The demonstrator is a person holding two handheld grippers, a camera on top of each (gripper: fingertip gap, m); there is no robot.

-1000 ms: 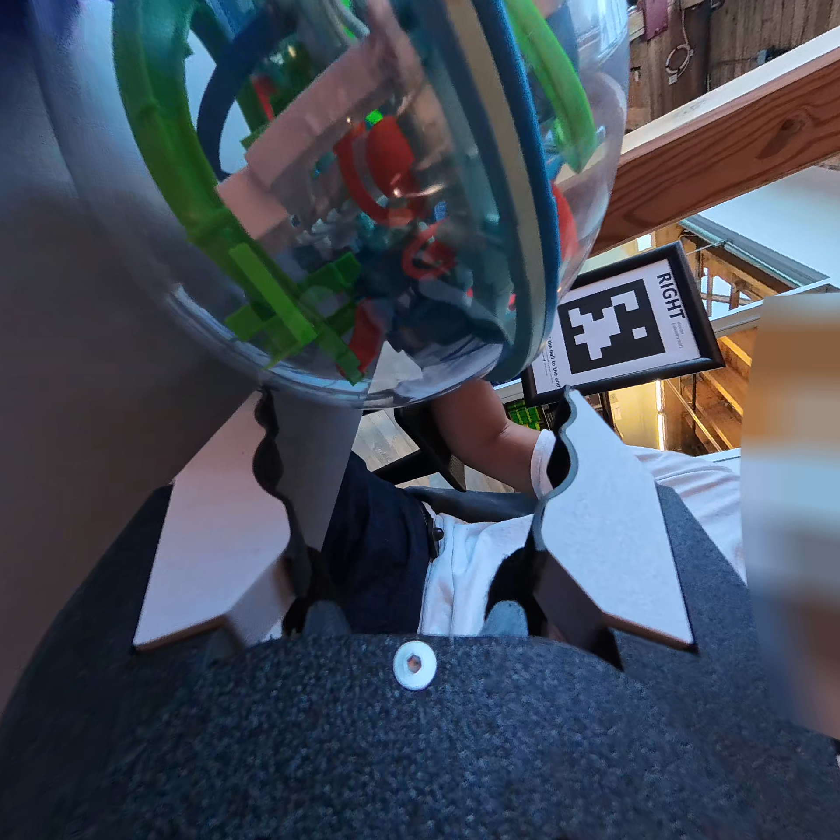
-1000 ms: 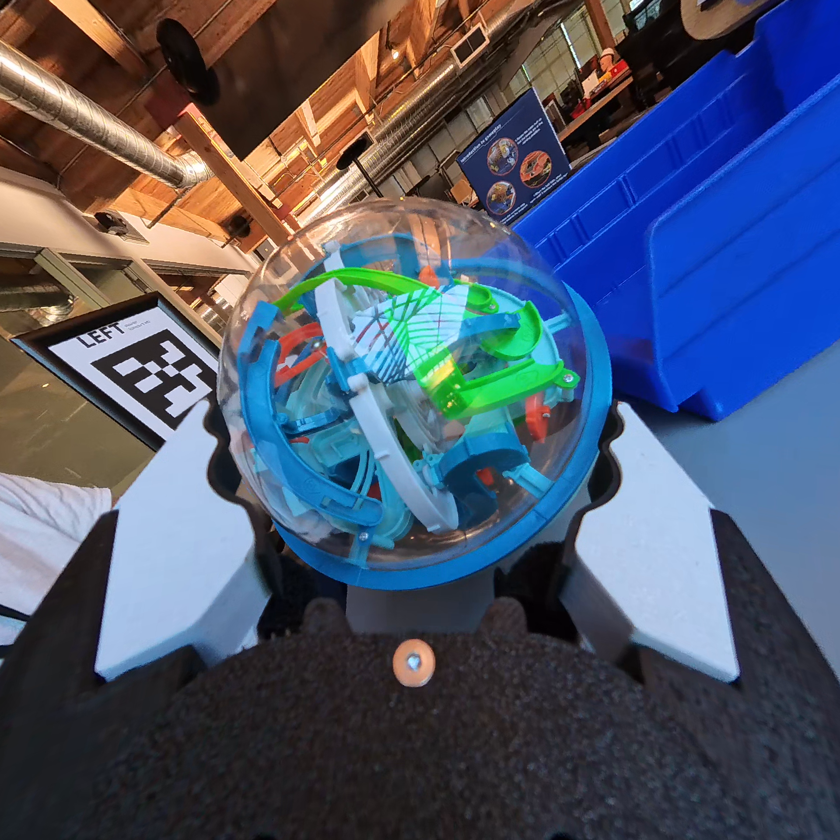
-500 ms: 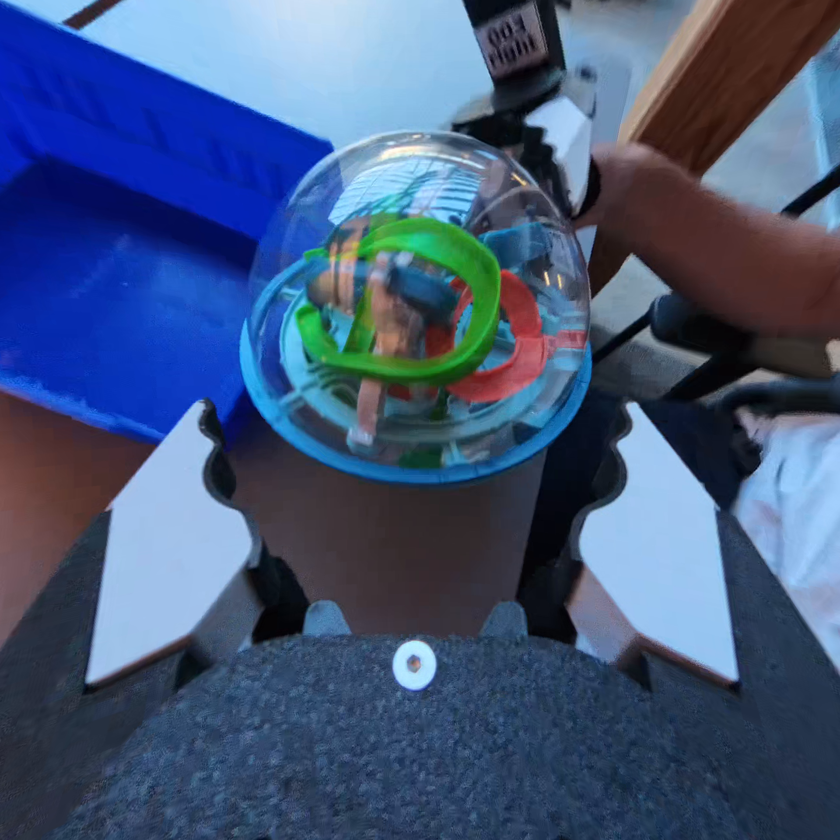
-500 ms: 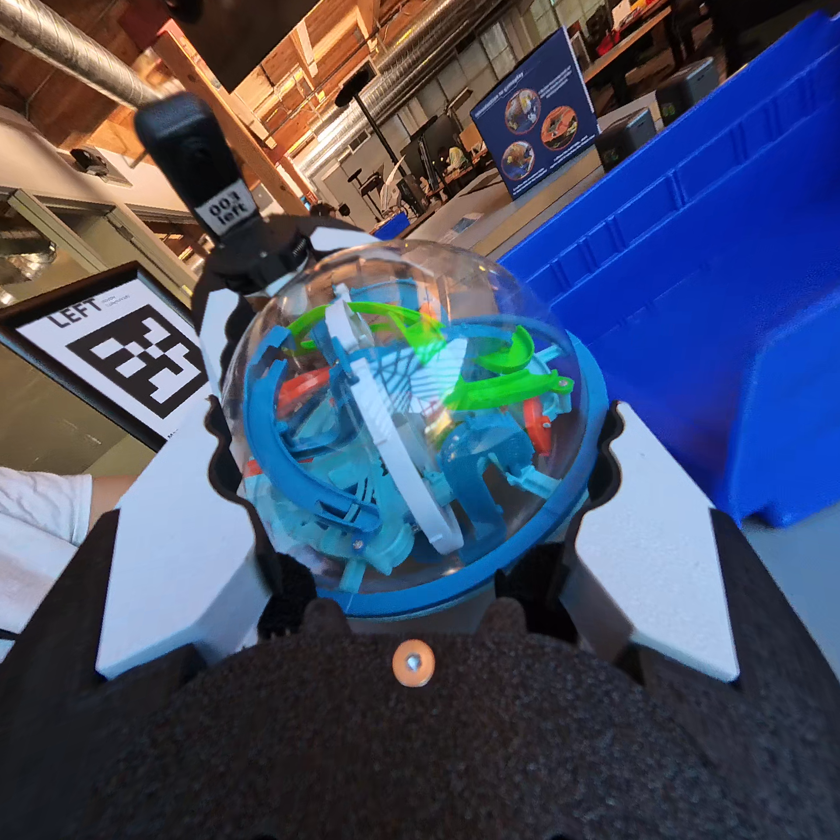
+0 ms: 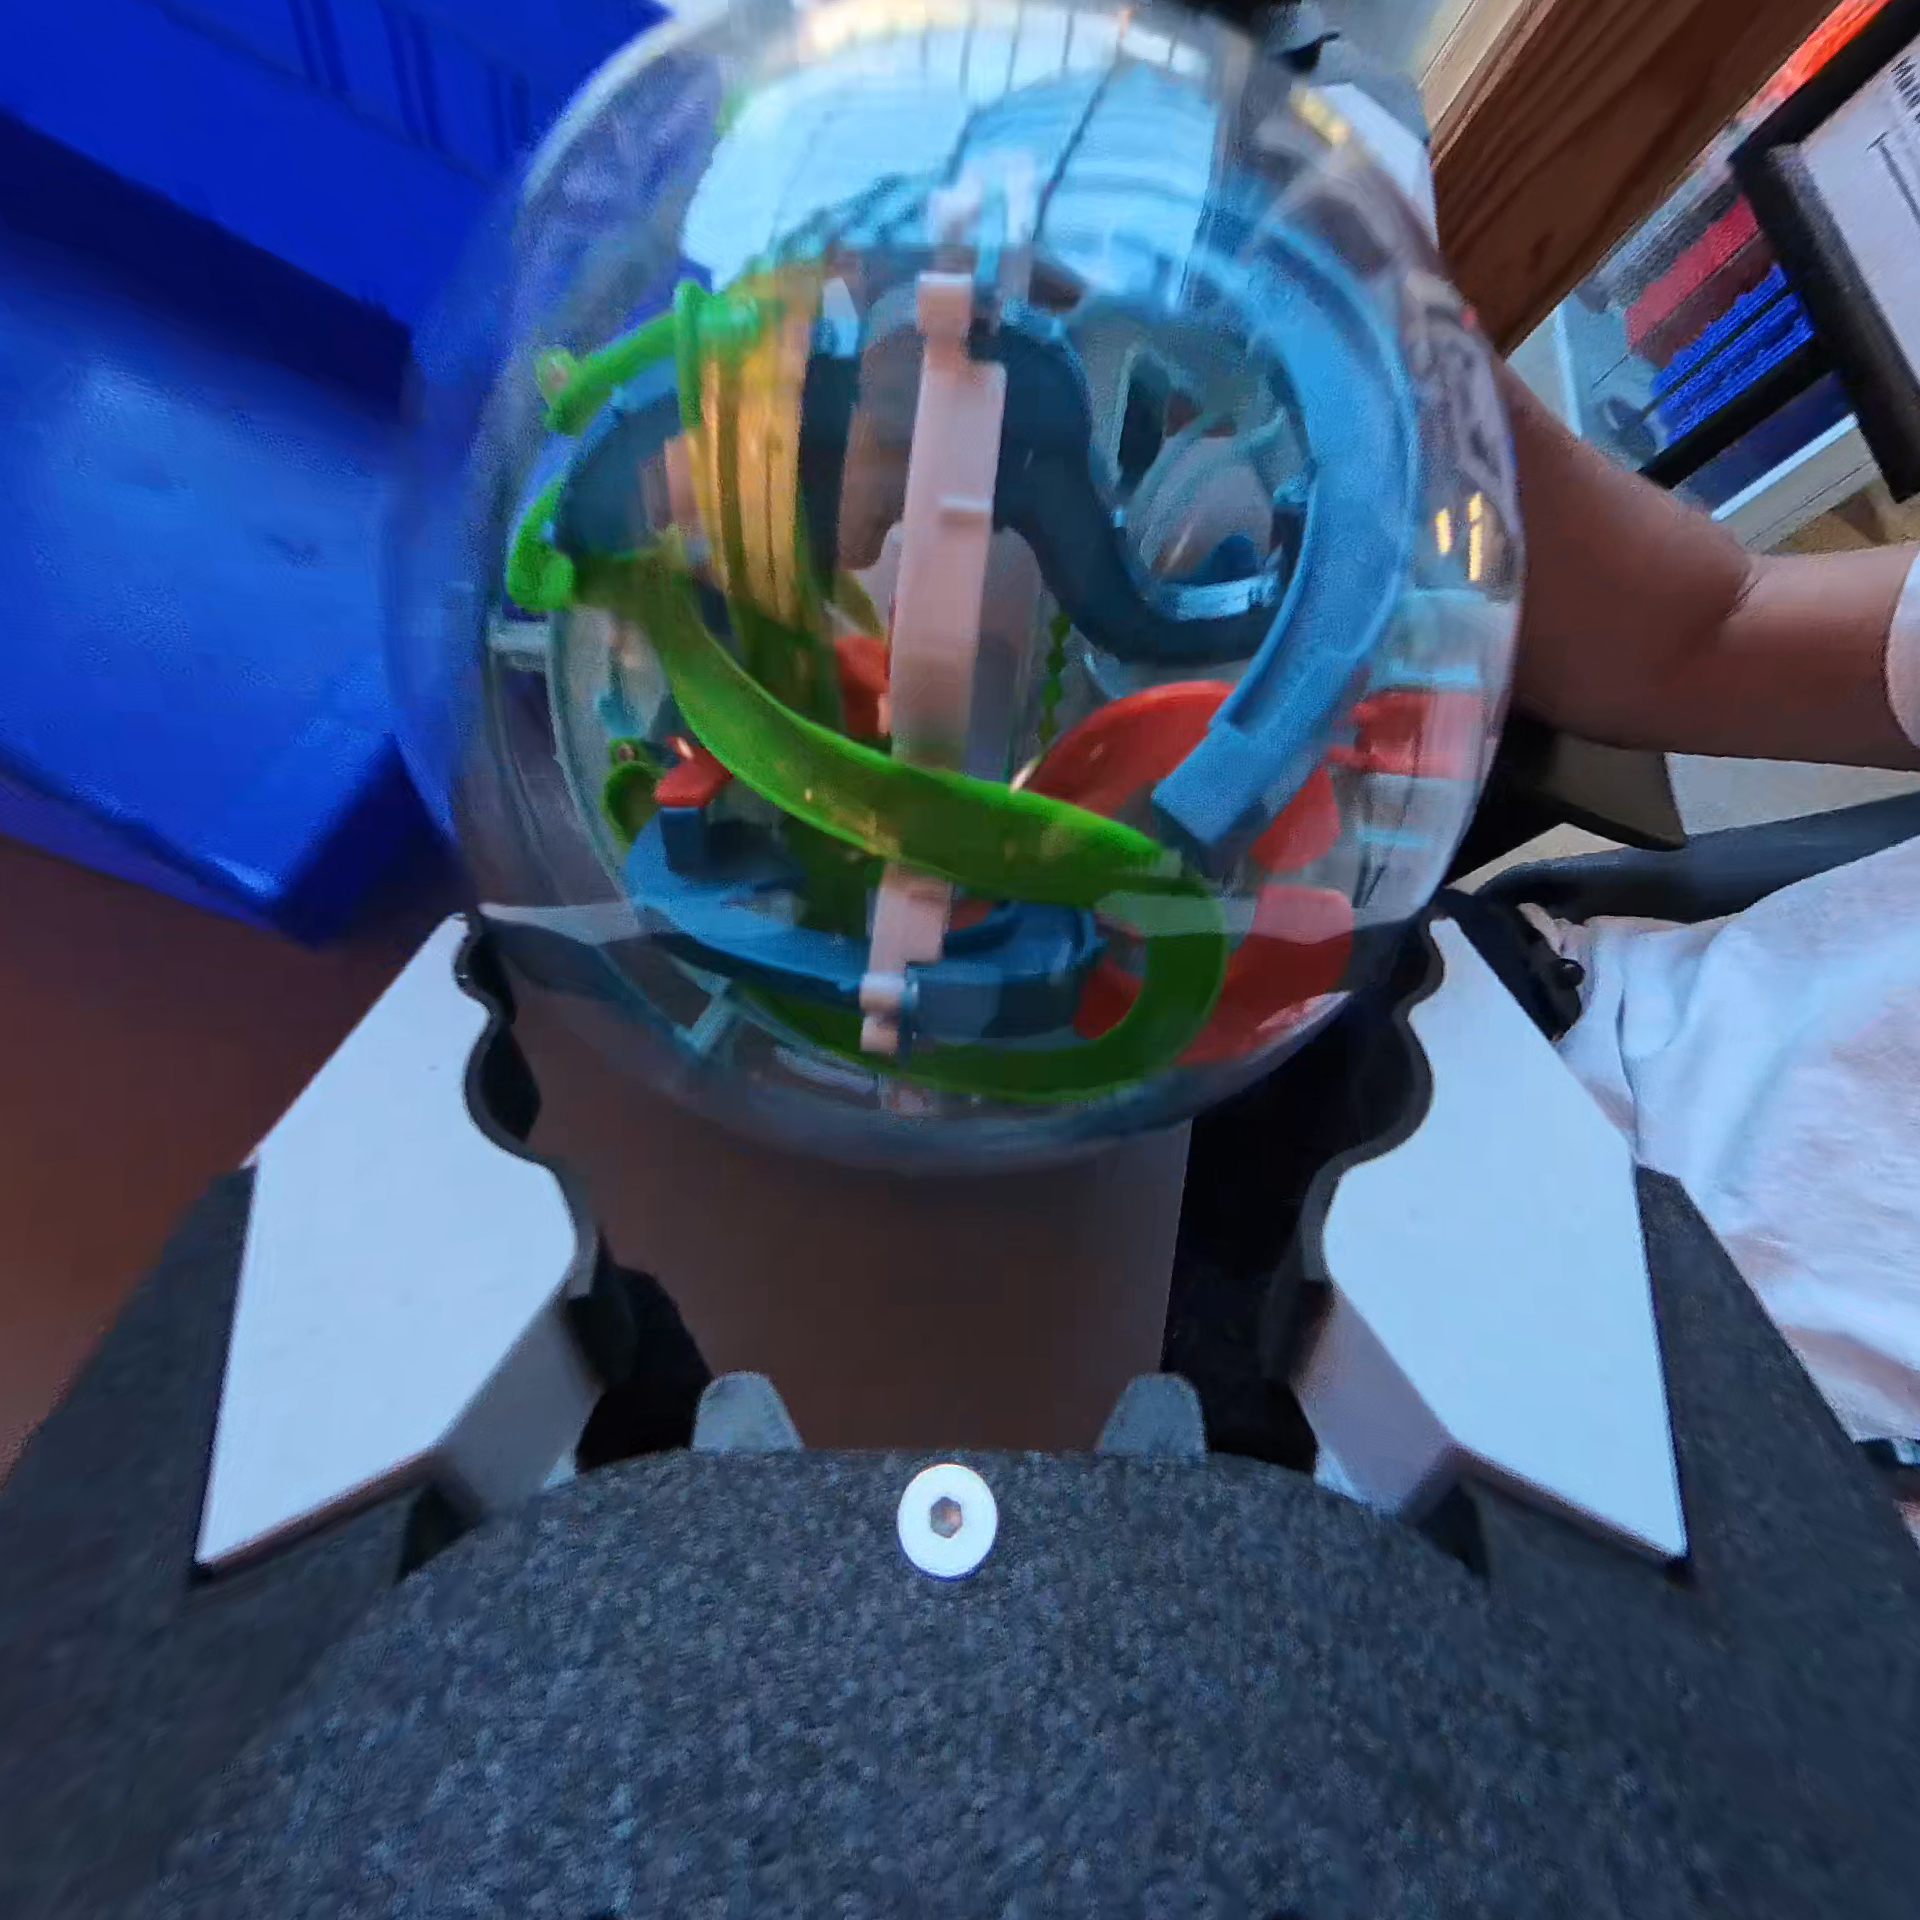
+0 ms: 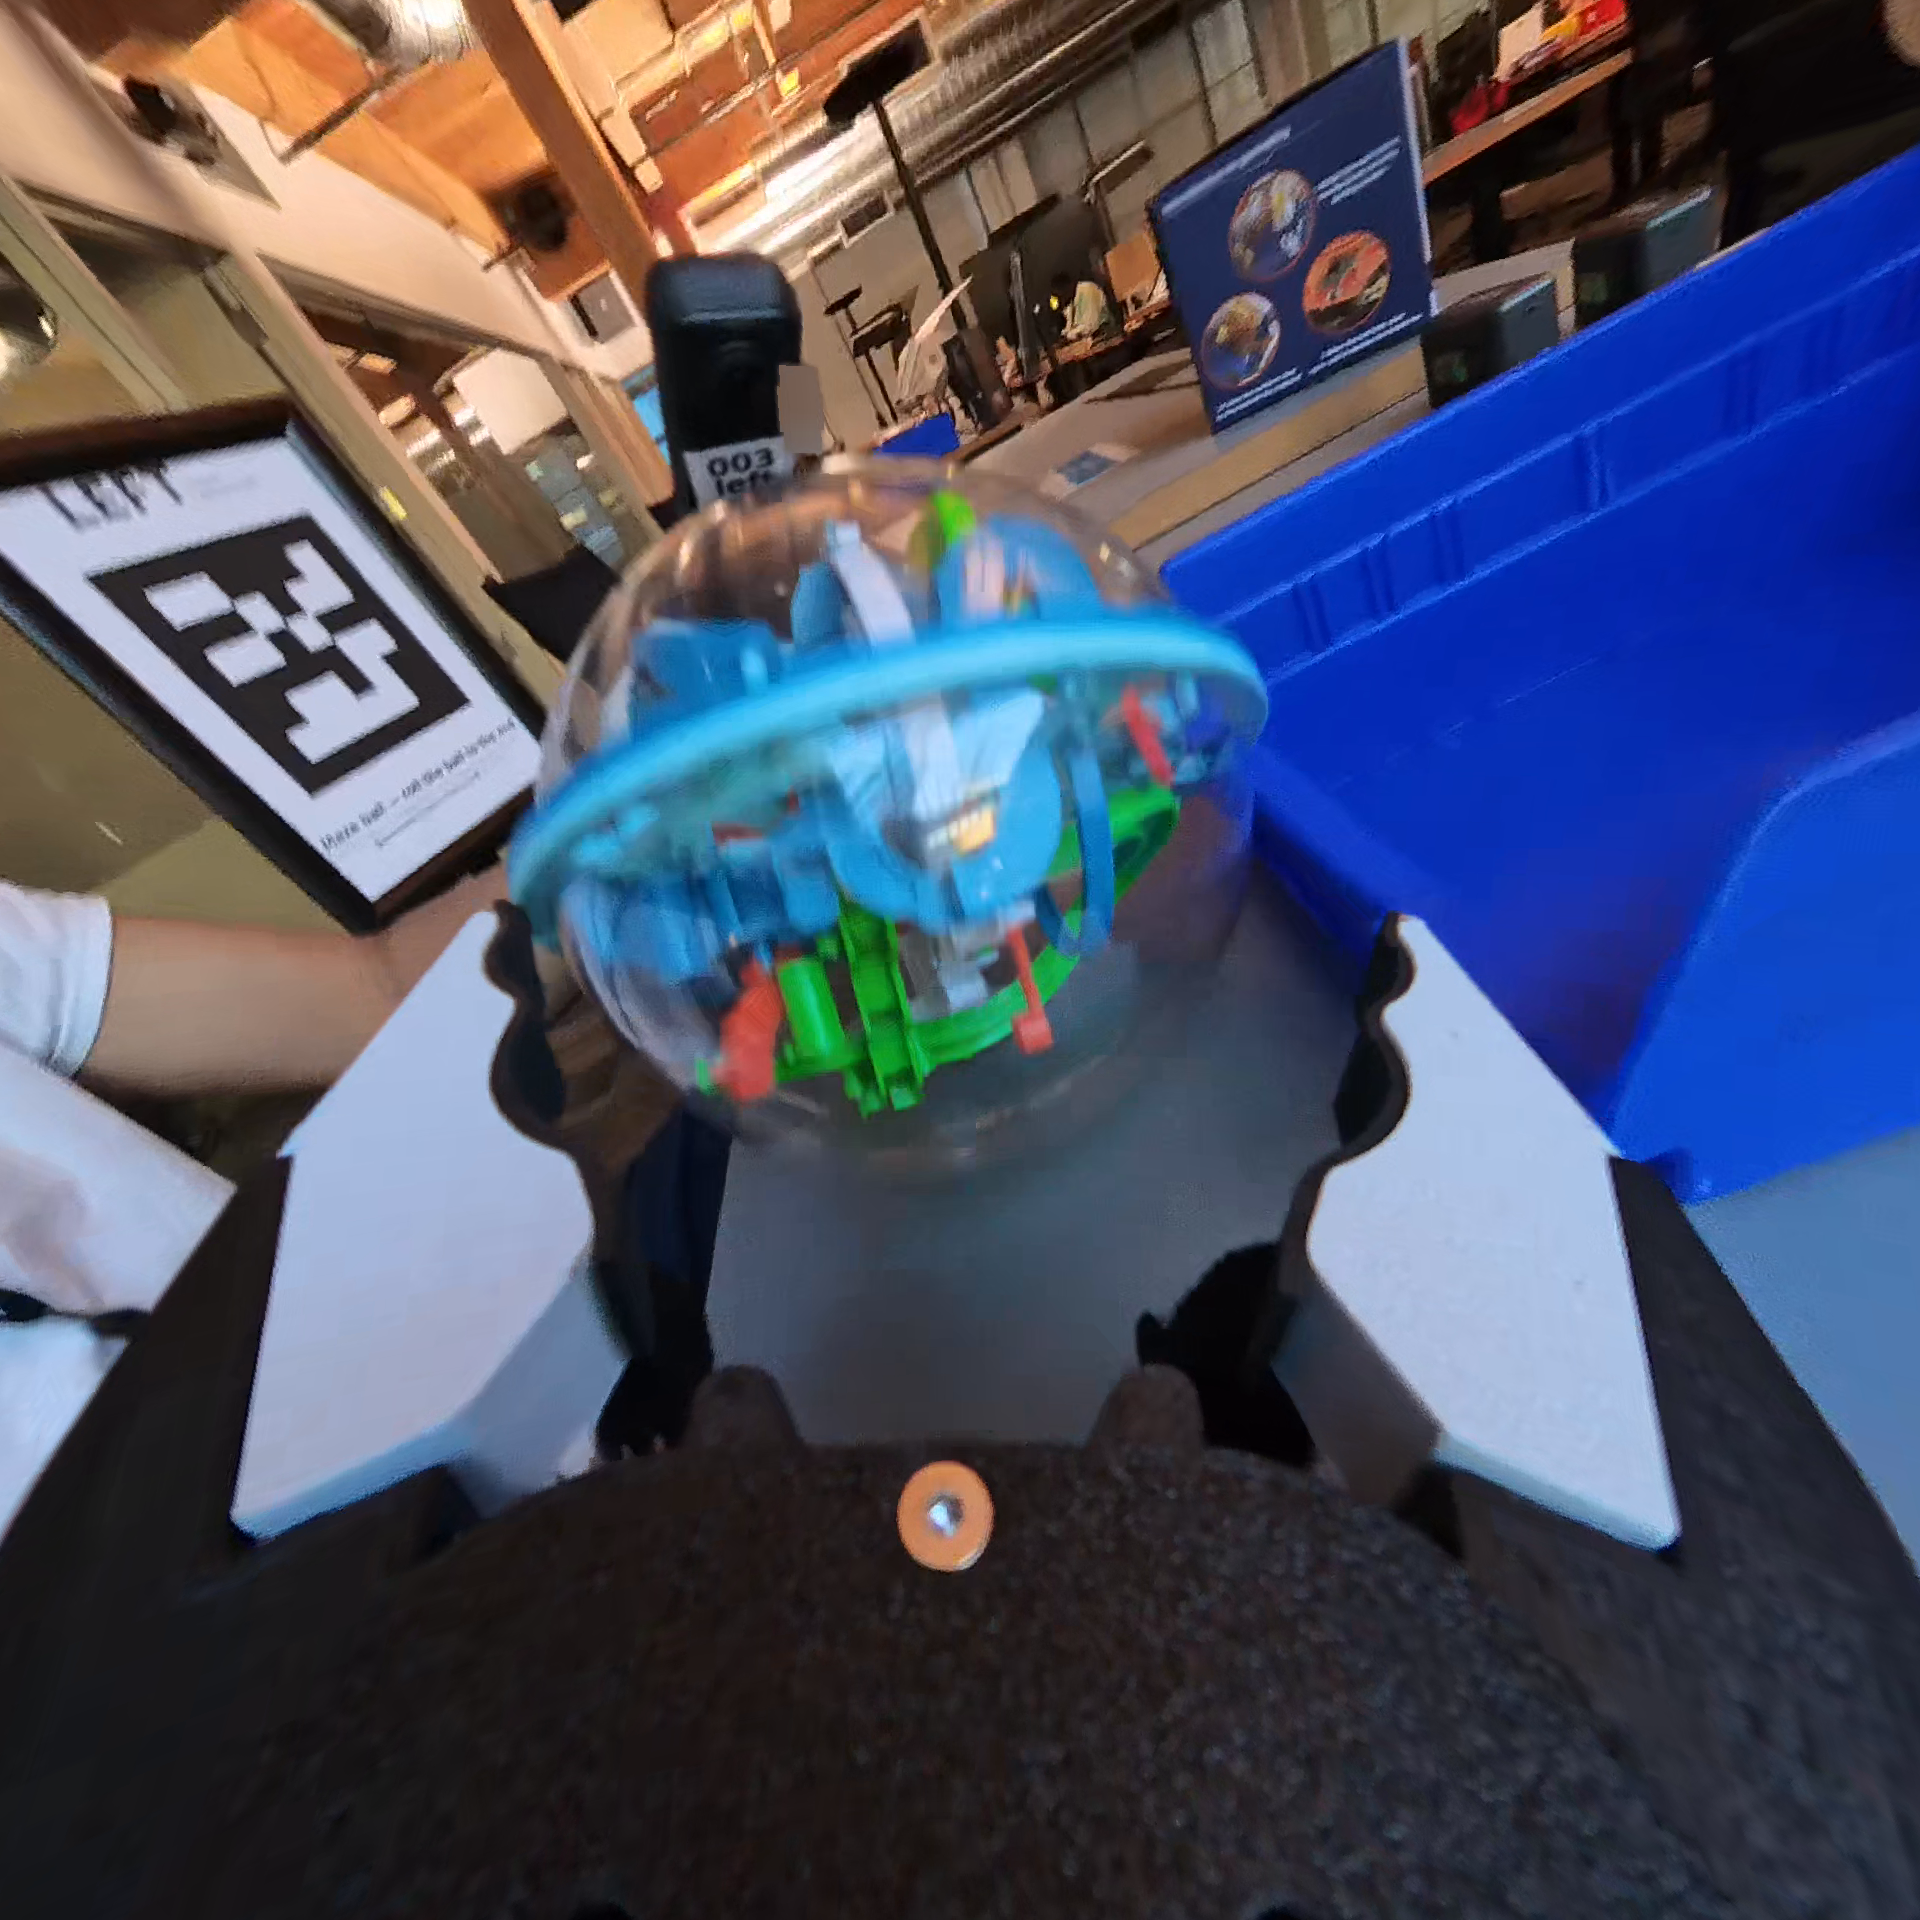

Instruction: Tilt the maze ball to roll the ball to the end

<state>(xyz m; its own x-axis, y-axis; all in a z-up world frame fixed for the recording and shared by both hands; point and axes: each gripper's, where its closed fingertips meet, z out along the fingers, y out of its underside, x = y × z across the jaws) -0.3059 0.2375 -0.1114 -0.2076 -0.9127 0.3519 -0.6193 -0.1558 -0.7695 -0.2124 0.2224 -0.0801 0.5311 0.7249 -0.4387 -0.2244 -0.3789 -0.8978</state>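
Note:
The maze ball (image 5: 987, 623) is a clear sphere with green, blue, red and white tracks inside. In the left wrist view it fills the top half, and its lower sides meet both fingertips of my left gripper (image 5: 951, 935), which is closed on it. In the right wrist view the maze ball (image 6: 883, 810) is blurred and lies just beyond my right gripper (image 6: 945, 935), which is open, with a gap on the right side. Its blue rim is tilted across the top. The left gripper's black camera (image 6: 727, 364) rises behind it. I cannot make out the small ball inside.
A blue bin (image 6: 1610, 727) stands on the grey table (image 6: 935, 1299) right of the ball; it is at the left in the left wrist view (image 5: 187, 520). A framed marker board (image 6: 281, 665) stands at the left. A person's forearm (image 5: 1662, 644) reaches in.
My right gripper held the ball; now the ball is past its fingertips, with its rim turned from the bottom to the top. My left gripper swung round, came close and took the ball.

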